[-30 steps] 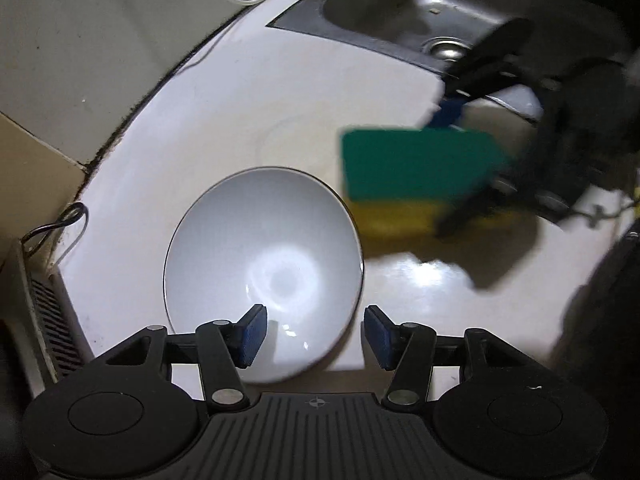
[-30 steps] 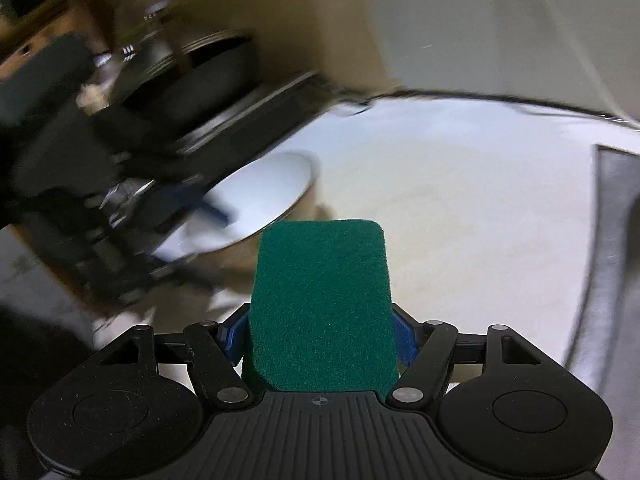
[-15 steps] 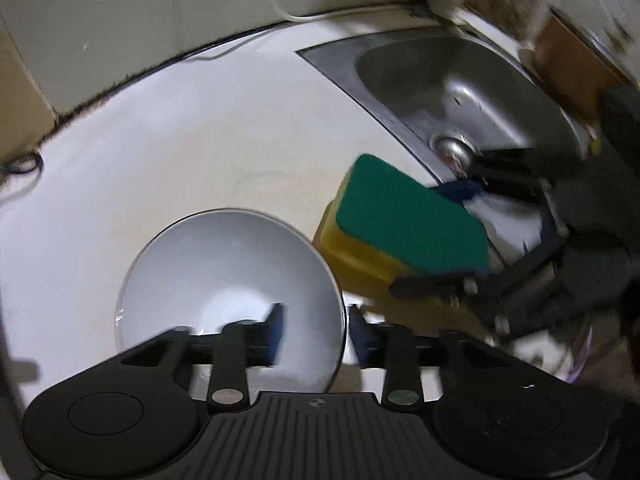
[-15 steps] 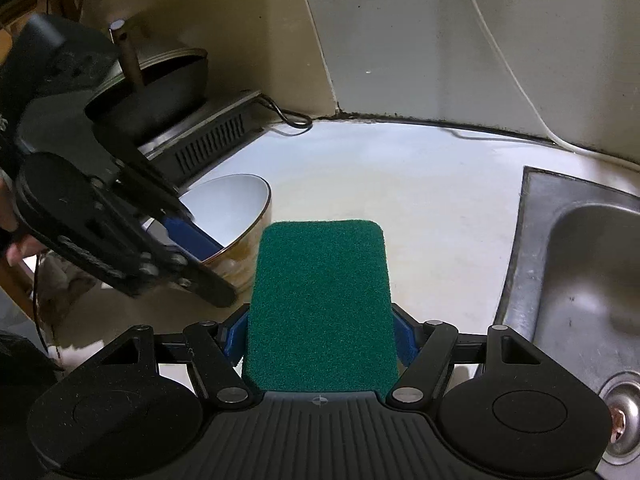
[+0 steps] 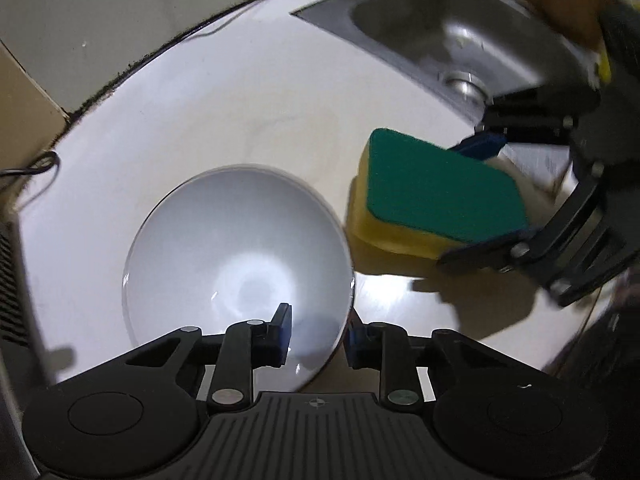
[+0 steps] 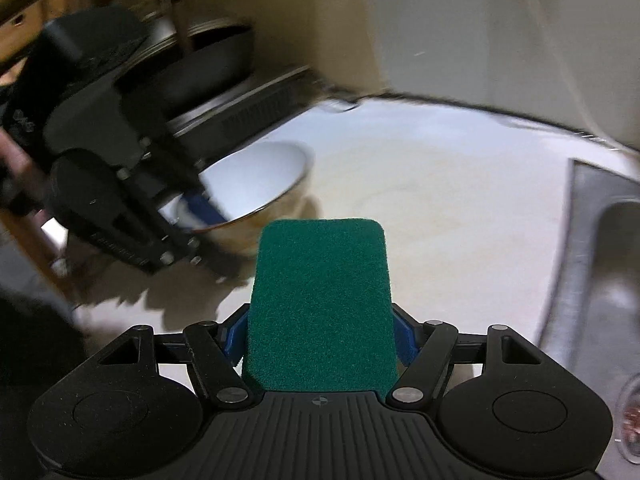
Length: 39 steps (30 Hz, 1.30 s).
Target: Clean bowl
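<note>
Home kitchen: steel sink [image 5: 460, 36], white counter [image 5: 240, 92], wok [image 6: 216, 60].

The left claw [image 5: 318, 334] now straddles the near rim of the bowl [image 5: 236, 248], one pad inside, one outside. The sponge [image 5: 436, 192] sits closer beside the bowl's rim.

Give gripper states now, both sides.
Left gripper: jaws straddle the bowl rim; grip cannot be told.
Right gripper: shut on sponge.

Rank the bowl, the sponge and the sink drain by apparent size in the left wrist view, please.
1. bowl
2. sponge, nearer the camera's height, so its true size is unsure
3. sink drain, clearly smallest but farthest away
</note>
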{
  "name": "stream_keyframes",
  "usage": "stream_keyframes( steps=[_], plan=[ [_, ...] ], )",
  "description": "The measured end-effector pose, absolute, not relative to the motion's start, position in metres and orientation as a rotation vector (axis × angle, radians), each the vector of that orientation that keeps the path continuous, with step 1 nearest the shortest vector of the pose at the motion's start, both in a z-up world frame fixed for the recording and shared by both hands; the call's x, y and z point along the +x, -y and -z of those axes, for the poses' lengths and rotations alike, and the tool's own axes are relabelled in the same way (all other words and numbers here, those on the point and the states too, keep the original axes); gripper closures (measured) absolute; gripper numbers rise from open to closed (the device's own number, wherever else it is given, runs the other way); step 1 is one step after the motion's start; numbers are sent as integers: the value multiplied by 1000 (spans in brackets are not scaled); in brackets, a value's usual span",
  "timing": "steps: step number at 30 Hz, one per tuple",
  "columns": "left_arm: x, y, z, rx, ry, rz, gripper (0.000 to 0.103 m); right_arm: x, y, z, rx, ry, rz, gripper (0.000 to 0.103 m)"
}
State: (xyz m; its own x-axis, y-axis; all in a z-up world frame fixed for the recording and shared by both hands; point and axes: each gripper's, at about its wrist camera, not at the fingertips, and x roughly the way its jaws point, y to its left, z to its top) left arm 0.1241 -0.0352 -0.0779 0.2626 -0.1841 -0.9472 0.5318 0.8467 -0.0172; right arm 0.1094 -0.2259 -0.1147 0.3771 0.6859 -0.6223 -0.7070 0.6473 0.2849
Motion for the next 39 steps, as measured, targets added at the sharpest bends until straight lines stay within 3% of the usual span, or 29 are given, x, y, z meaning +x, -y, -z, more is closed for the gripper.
stream_keyframes(
  steps=[5,8,10,15,18,20,22,24,33,39],
  plan=[
    [140,41,67,168,-1228,485,66,110,238,116,-6,-770,-826,33],
    [124,40,49,260,-1194,555,43,106,244,112,16,-759,-817,33],
    [115,35,45,365,-1145,578,22,103,242,113,41,-770,-837,33],
    [84,29,63,844,-954,634,17,91,224,117,33,-793,-887,33],
    [76,36,88,1123,-825,671,22,71,217,116,27,-760,-943,33],
    [75,36,96,1194,-850,688,41,61,212,116,23,-736,-967,33],
    [82,37,103,1198,-911,701,70,53,205,115,2,-706,-959,33],
    [87,40,106,1178,-949,723,76,51,200,115,-12,-674,-922,33],
    [114,45,90,806,-1097,758,82,52,209,110,58,-655,-907,34],
    [117,48,83,731,-1086,736,82,61,212,104,31,-636,-860,33]
  ],
)
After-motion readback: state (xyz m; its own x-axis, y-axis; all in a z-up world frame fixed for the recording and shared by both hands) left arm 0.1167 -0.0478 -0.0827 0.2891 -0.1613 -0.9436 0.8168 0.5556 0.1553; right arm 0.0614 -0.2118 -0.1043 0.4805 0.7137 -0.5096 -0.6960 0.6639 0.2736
